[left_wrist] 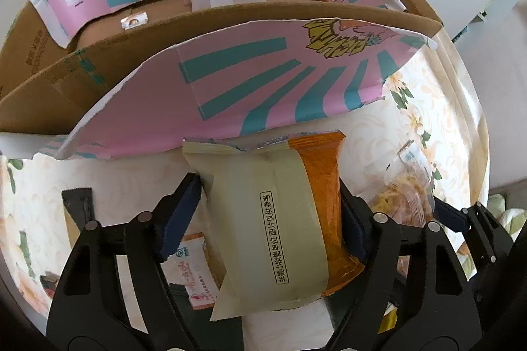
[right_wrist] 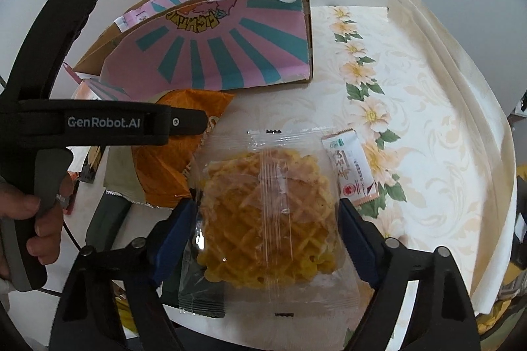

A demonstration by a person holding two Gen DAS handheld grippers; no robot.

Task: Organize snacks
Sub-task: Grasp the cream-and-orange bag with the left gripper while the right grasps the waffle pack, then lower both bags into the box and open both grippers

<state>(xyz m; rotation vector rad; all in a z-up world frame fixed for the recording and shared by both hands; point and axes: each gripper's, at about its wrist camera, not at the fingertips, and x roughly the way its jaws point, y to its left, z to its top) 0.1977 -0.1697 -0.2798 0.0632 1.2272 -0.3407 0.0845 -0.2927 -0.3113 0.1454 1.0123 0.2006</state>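
Observation:
My left gripper (left_wrist: 270,186) points down at a beige and orange snack bag (left_wrist: 280,219) on the floral tablecloth, and both blue pads (left_wrist: 182,216) press on the bag's sides. In the right wrist view the same orange bag (right_wrist: 171,166) lies under the left gripper's black body. My right gripper (right_wrist: 266,206) is shut on a clear packet of yellow waffle crackers (right_wrist: 266,219), one pad against each side. That packet (left_wrist: 405,199) also shows at the right of the left wrist view. An open cardboard box (left_wrist: 230,21) with pink and teal flaps stands just behind the bags.
A small white and pink sachet (right_wrist: 350,166) lies right of the waffle packet, and another (left_wrist: 194,265) lies under the left gripper. A dark green packet (right_wrist: 197,295) sits at the table's front edge. A hand (right_wrist: 42,219) holds the left gripper's handle. A door stands behind the box.

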